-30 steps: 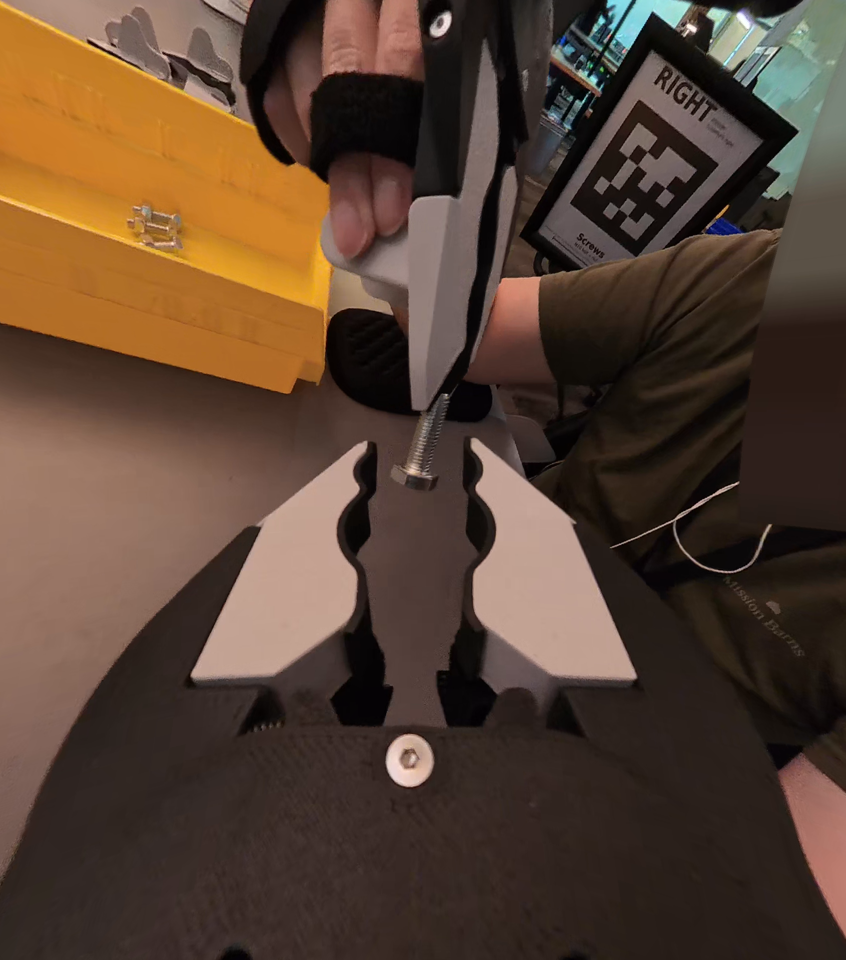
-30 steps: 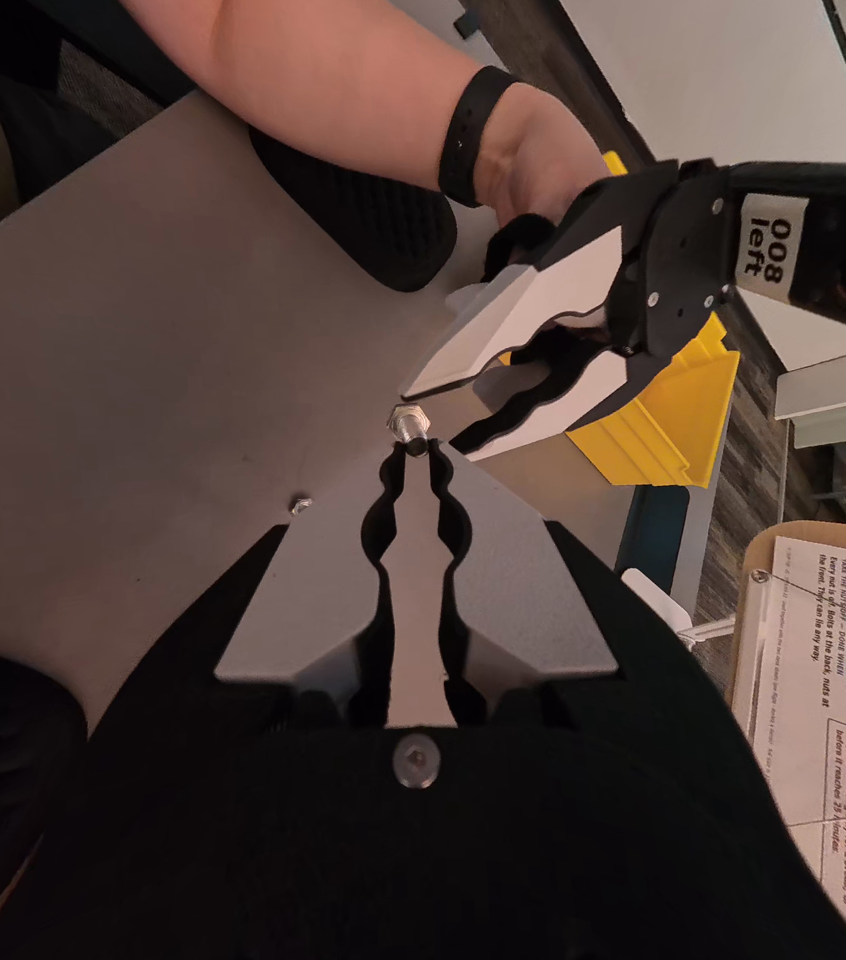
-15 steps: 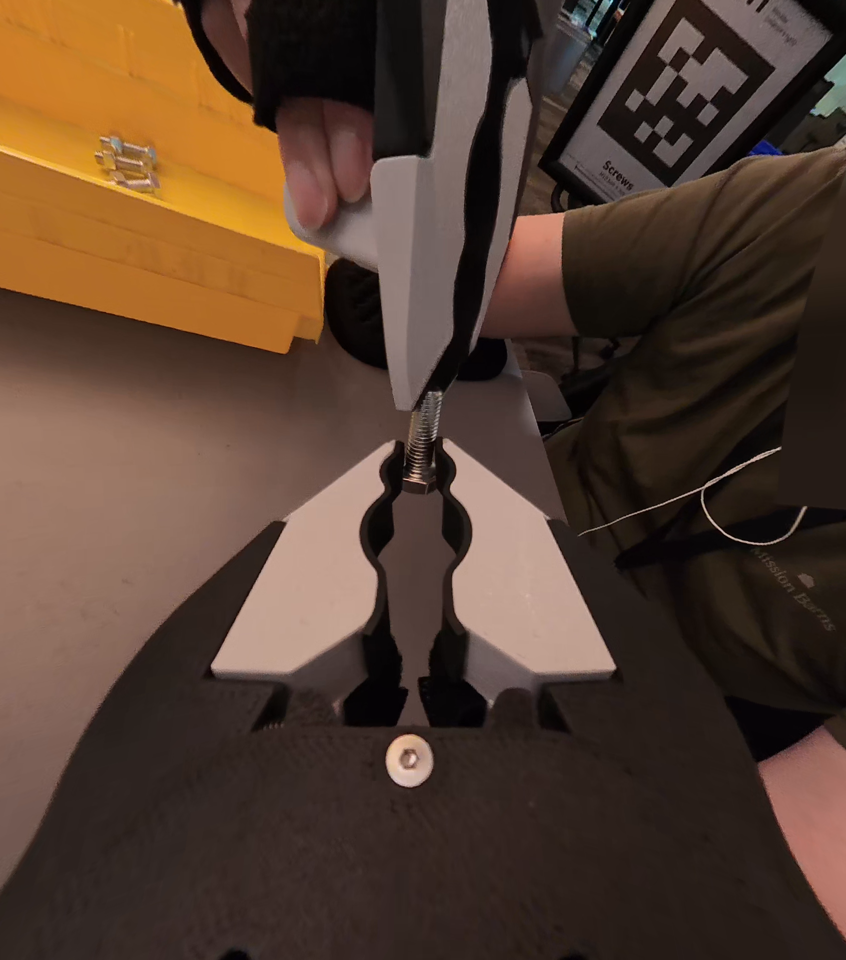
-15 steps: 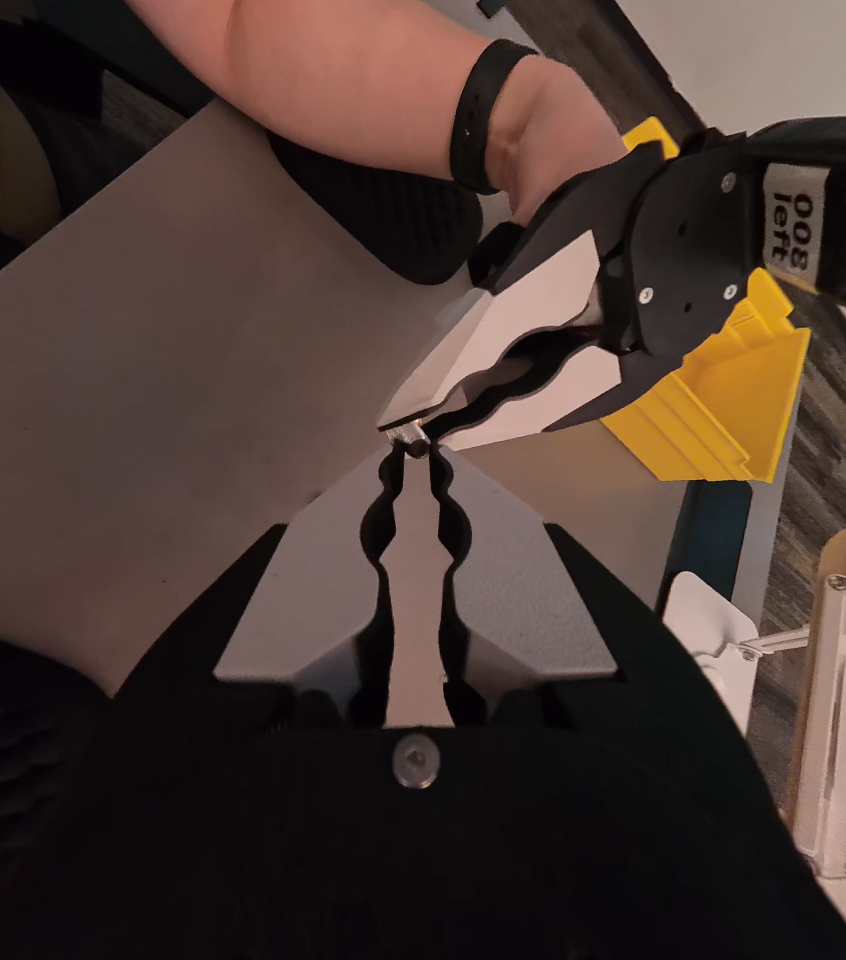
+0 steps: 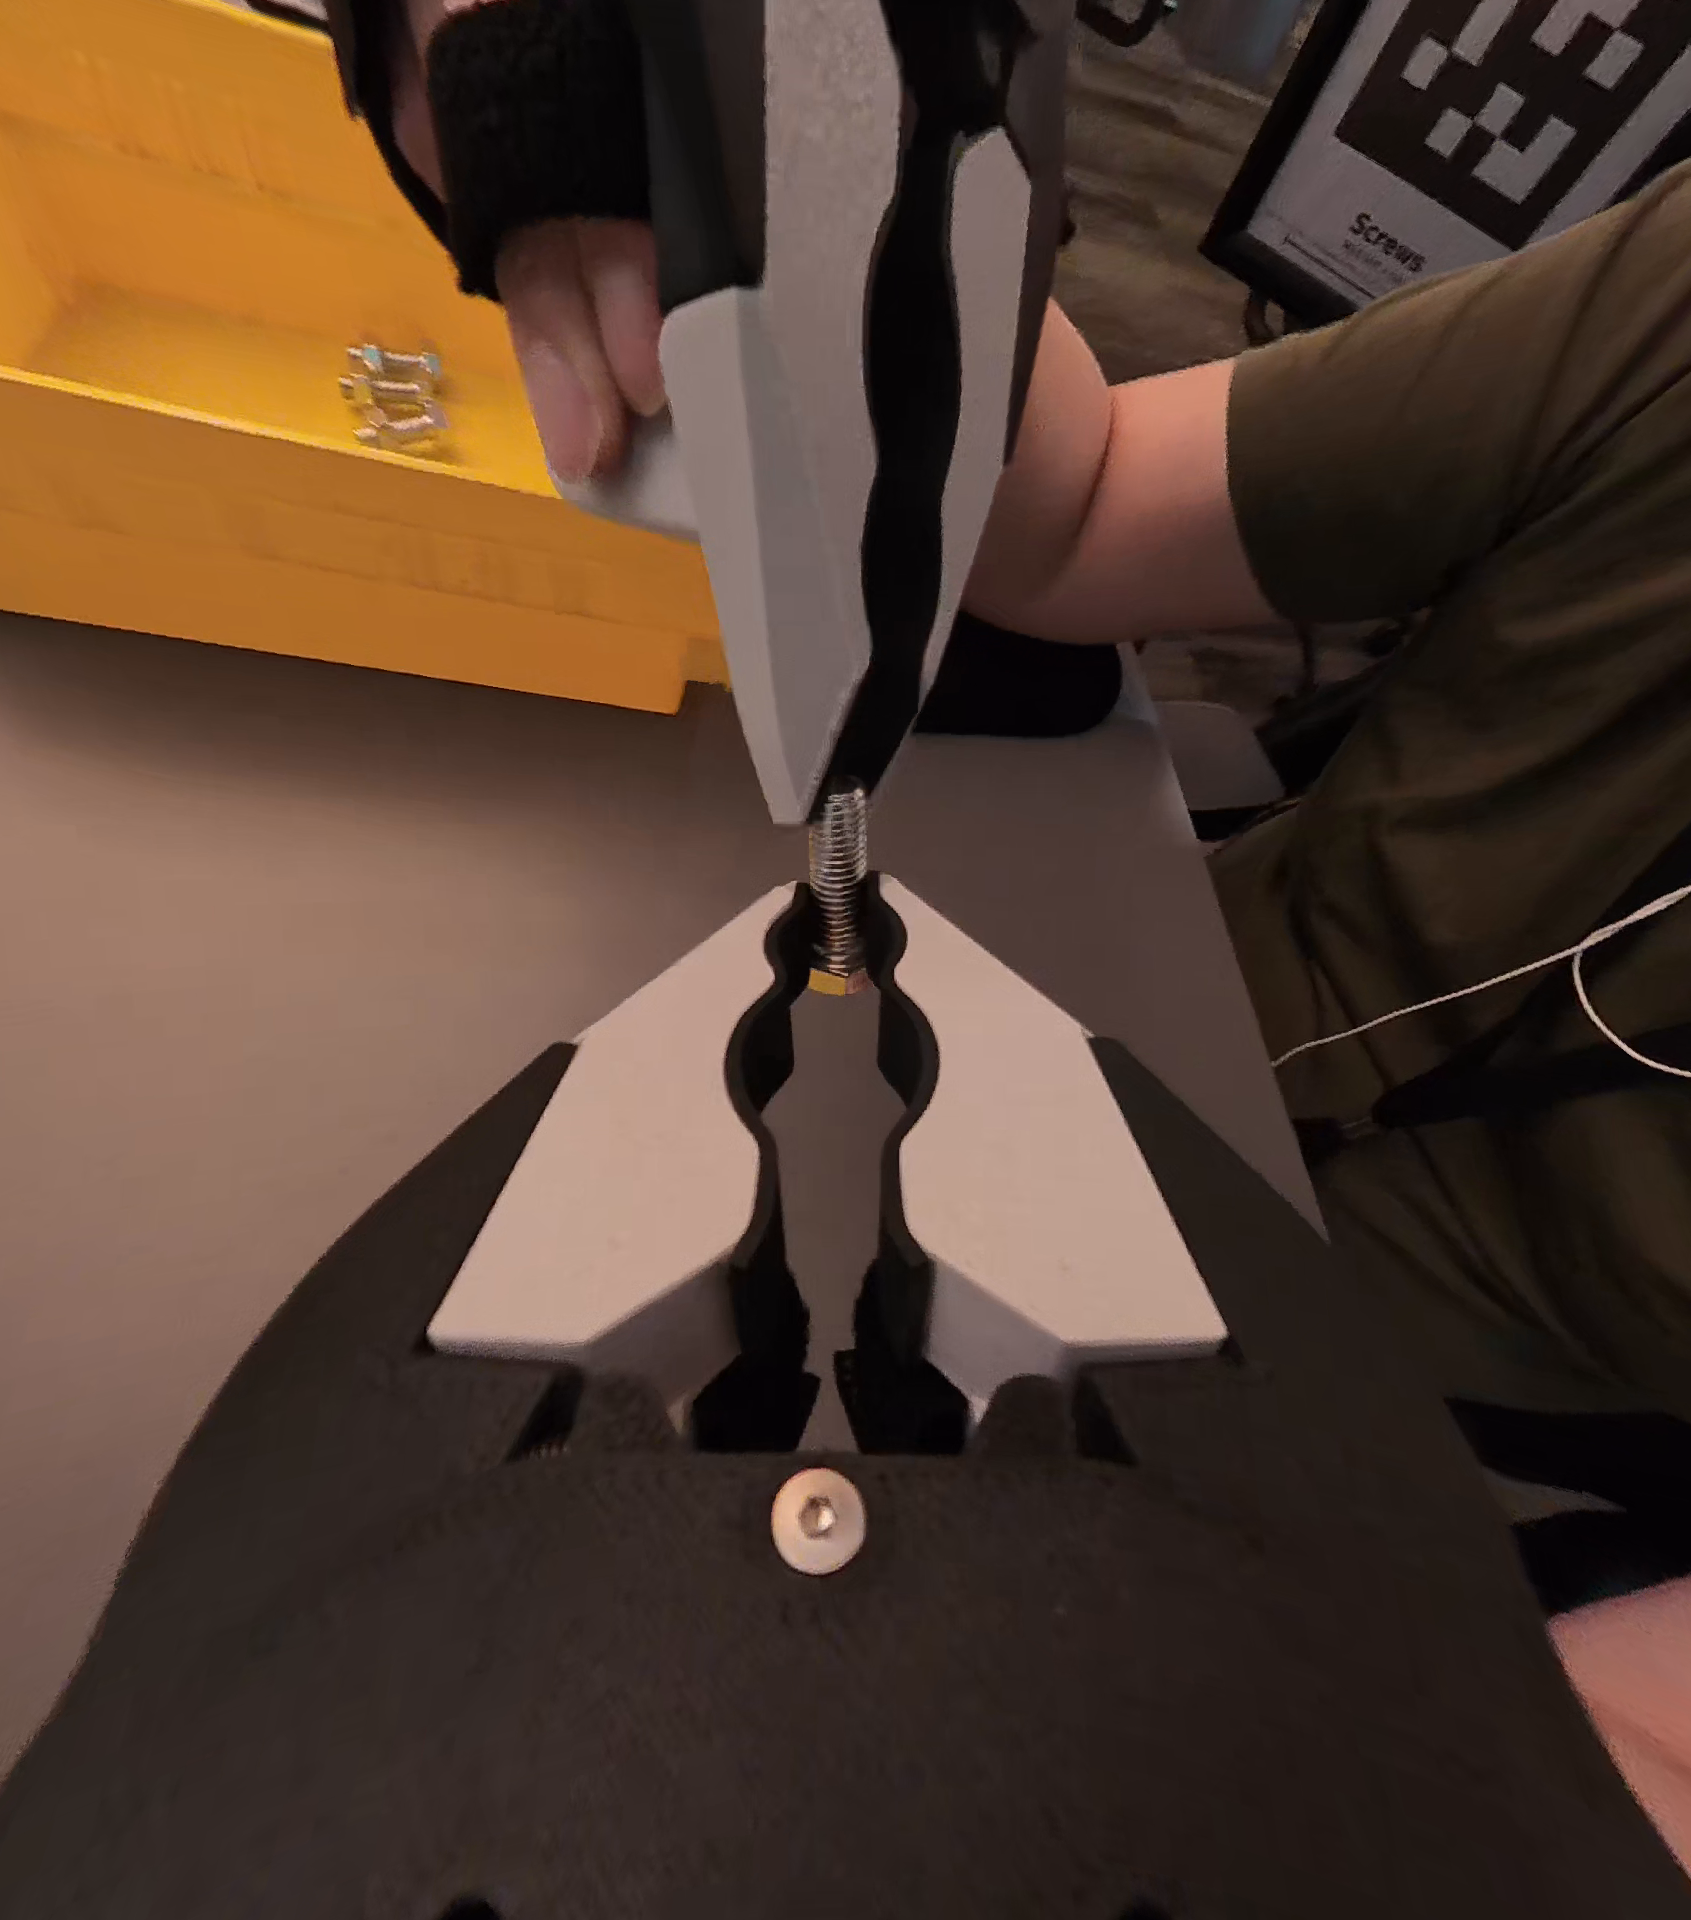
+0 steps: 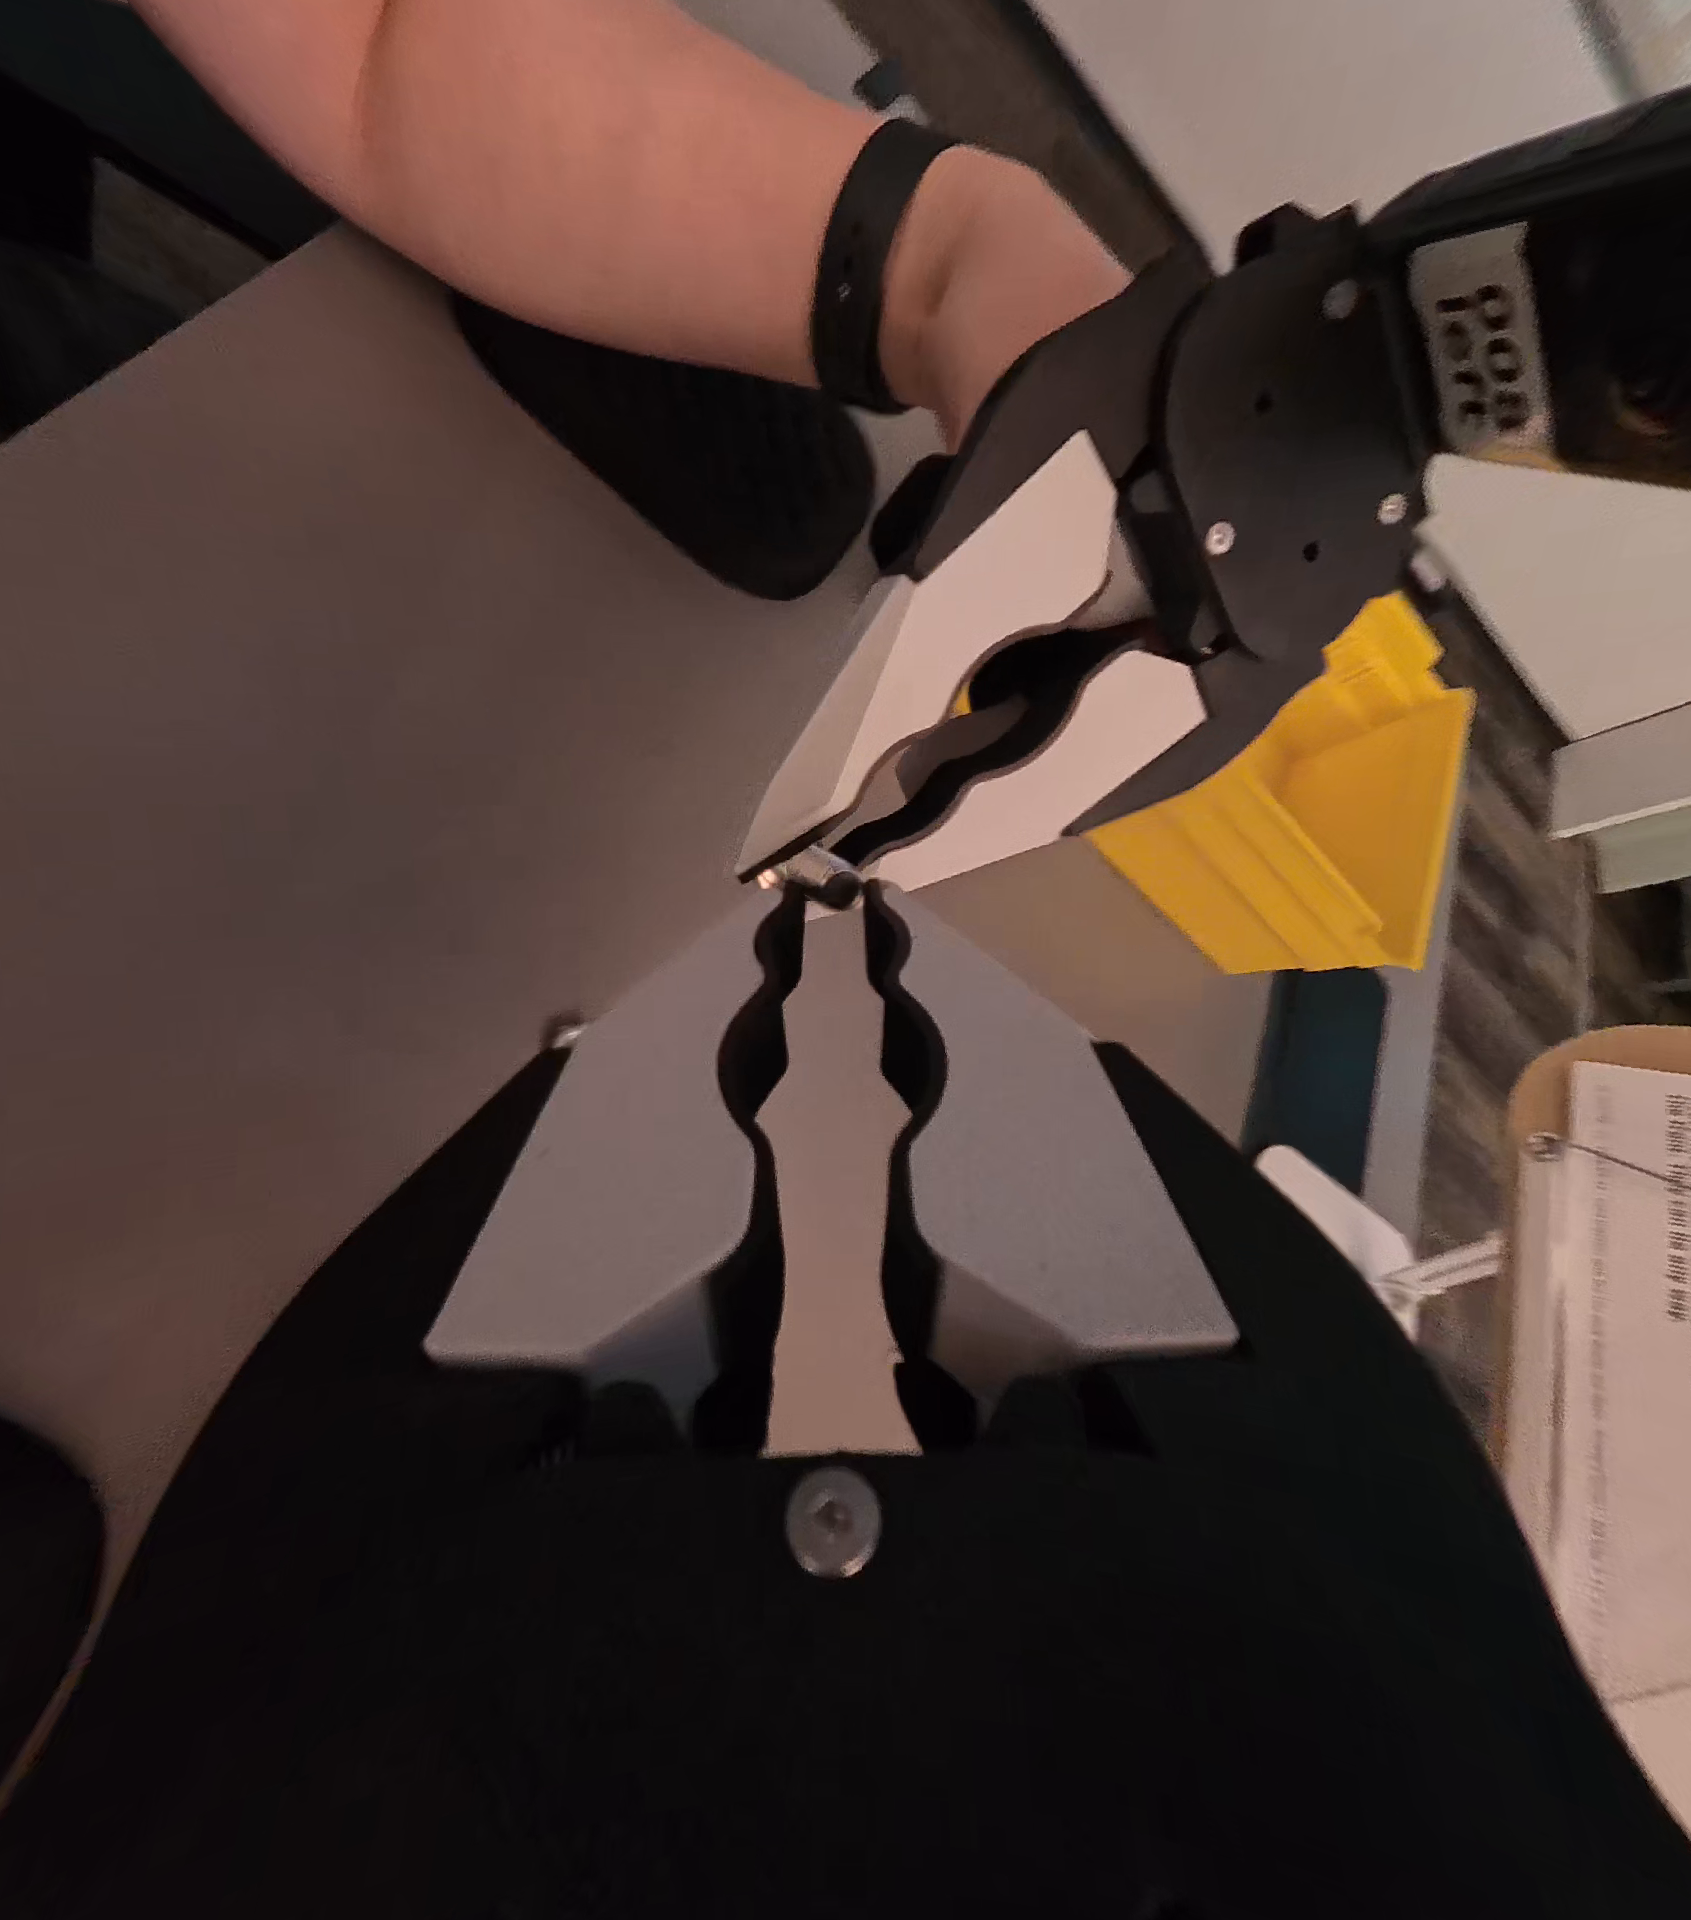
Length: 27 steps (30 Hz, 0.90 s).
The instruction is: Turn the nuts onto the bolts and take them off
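Above the counter (image 5: 301, 935), near the yellow bin (image 5: 197, 499): your left hand-held gripper (image 5: 836, 914), spread a second ago, now pinches the bolt (image 5: 836, 883) head. Right hand-held gripper (image 6: 830, 904) pinches its threaded end. Nut (image 6: 566, 1034) lies loose on the counter; threading not begun.

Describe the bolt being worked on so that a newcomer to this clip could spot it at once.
Start at the yellow bin on the grey table, then look right to where the two claws meet tip to tip. The bolt bridges them: right claw on its threaded end, left claw around its hex head. Unlike the fasteners in the bin, it is held in the air.
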Each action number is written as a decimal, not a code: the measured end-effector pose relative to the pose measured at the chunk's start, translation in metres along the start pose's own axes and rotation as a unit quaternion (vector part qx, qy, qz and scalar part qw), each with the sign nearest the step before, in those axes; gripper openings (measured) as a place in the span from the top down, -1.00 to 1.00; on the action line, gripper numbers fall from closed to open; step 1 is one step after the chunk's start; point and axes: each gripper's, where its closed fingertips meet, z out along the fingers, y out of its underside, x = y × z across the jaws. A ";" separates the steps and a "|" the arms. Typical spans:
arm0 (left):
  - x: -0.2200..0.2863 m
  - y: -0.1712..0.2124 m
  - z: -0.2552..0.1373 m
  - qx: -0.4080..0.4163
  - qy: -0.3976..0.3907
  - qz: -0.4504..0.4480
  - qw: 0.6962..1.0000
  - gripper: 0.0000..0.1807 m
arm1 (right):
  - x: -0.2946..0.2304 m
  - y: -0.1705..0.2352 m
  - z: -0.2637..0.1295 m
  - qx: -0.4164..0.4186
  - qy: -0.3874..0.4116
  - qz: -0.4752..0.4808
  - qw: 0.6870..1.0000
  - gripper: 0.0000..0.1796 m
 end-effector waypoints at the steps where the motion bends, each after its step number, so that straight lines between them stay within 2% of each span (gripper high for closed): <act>1: -0.002 -0.001 -0.005 0.002 -0.008 -0.001 1.000 0.91 | 0.004 -0.003 -0.003 0.011 0.014 -0.003 1.000 0.84; 4: -0.011 -0.001 -0.027 0.005 -0.056 -0.002 0.998 0.92 | 0.005 -0.006 -0.010 0.028 0.012 0.021 0.999 0.77; 6: -0.010 -0.008 -0.049 0.030 -0.083 -0.002 0.996 0.92 | -0.012 0.002 -0.004 0.007 -0.042 0.042 0.998 0.78; 10: -0.008 -0.017 -0.099 0.061 -0.170 0.006 0.984 0.92 | -0.049 0.034 0.030 -0.095 -0.155 0.091 0.979 0.77; 15: 0.003 -0.026 -0.141 0.091 -0.246 0.014 0.965 0.92 | -0.072 0.080 0.063 -0.242 -0.204 0.127 0.940 0.81; 21: 0.021 -0.038 -0.151 0.114 -0.253 0.024 0.960 0.92 | -0.093 0.107 0.077 -0.341 -0.237 0.180 0.892 0.73; 27: 0.020 -0.038 -0.142 0.100 -0.256 0.028 0.961 0.91 | -0.095 0.115 0.085 -0.371 -0.231 0.178 0.882 0.73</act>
